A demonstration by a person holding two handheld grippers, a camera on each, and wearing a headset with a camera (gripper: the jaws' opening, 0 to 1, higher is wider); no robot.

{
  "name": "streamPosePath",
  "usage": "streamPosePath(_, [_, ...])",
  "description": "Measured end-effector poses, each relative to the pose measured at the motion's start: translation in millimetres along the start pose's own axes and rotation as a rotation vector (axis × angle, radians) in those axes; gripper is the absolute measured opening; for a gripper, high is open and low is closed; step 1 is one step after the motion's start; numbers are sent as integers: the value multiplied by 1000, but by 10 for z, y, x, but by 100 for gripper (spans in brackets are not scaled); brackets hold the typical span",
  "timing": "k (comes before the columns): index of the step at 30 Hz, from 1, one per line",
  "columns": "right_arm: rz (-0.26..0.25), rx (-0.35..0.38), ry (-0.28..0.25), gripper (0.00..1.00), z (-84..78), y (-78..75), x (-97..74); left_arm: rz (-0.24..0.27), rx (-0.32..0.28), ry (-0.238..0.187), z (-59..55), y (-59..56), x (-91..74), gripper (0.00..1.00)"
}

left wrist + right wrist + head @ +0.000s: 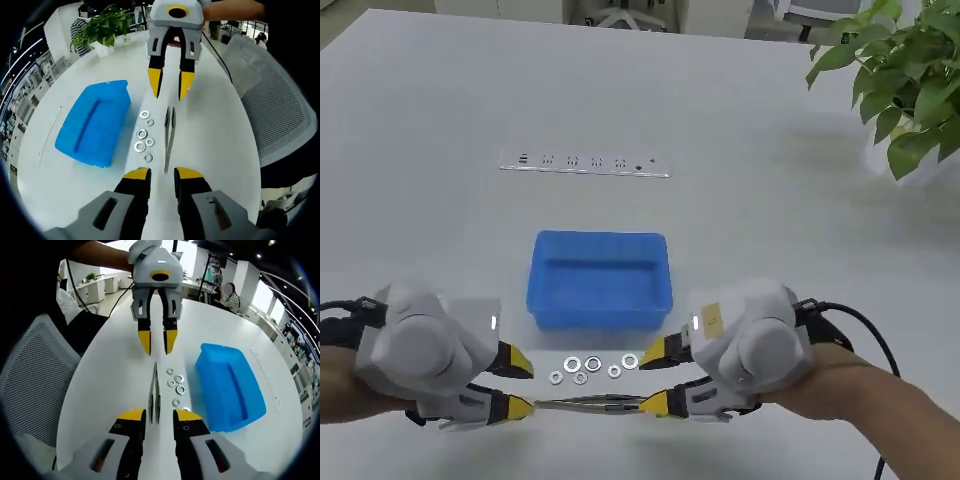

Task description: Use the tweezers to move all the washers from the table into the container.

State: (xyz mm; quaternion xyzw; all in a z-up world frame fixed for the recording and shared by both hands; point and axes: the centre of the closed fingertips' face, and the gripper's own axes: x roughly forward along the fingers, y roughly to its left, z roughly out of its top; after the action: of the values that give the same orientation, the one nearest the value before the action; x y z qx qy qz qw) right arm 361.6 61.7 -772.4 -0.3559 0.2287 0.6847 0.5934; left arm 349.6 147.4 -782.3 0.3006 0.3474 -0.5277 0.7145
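Note:
A blue container (pixel 600 280) stands mid-table. In front of it several silver washers (pixel 590 368) lie loose on the white table. Slim metal tweezers (pixel 590 403) lie flat just nearer me than the washers. My left gripper (pixel 520 384) and right gripper (pixel 652 377) face each other across the tweezers, both open and holding nothing. In the left gripper view my own left gripper (pixel 162 175) lines up with the tweezers (pixel 170 132), with the washers (pixel 143 134) and container (pixel 92 122) to their left. In the right gripper view, my right gripper (pixel 158 415) straddles the tweezers' near end (pixel 155 390); the washers (pixel 176 382) and container (pixel 230 387) lie to the right.
A white power strip (pixel 585 163) lies beyond the container. A potted plant (pixel 910 80) stands at the far right corner. A grey mesh chair (pixel 270 115) sits by the table's near edge. People sit at desks in the background.

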Motion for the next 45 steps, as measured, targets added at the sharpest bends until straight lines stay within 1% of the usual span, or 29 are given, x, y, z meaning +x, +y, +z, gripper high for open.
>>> streamPosePath(3, [6,-12,6,20,0,7,54,-13,18,6,13,-19,33,21])
streamPosePath(6, [18,-18,22,19,-25,21,110,-23,31,12,22,-28,75,18])
streamPosePath(11, [22,-21,41,17,-64,16,187,-33,55,35,9,-31,144,15])
streamPosePath(14, [27,-18,52,16,-98,18,229,-44,58,42,7,-36,181,15])
streamPosePath(16, [42,-6,51,16,-100,42,244,-49,65,53,-9,-38,200,14])
streamPosePath(19, [42,-4,60,15,-125,44,287,-59,59,54,-13,-48,223,13])
streamPosePath(22, [42,-2,67,14,-146,50,303,-59,76,65,-31,-52,250,10])
streamPosePath(23, [43,-1,67,14,-145,54,304,-55,92,74,-43,-46,259,7])
streamPosePath(24, [41,-2,68,13,-150,55,308,-21,116,77,-33,17,245,6])
streamPosePath(25, [39,-4,73,12,-160,55,310,-49,91,69,-21,-56,248,6])
streamPosePath(30, [28,10,72,12,-167,37,294,-57,97,65,-11,-84,236,6])
streamPosePath(35, [26,7,77,11,-165,47,296,-52,97,43,53,-88,178,6])
streamPosePath(38, [23,6,79,12,-160,44,300,-40,101,34,79,-67,153,6])
streamPosePath(41, [24,-1,83,12,-147,50,307,-37,115,22,125,-91,109,6])
streamPosePath(45, [23,-6,82,12,-133,57,309,-42,116,14,171,-99,61,6])
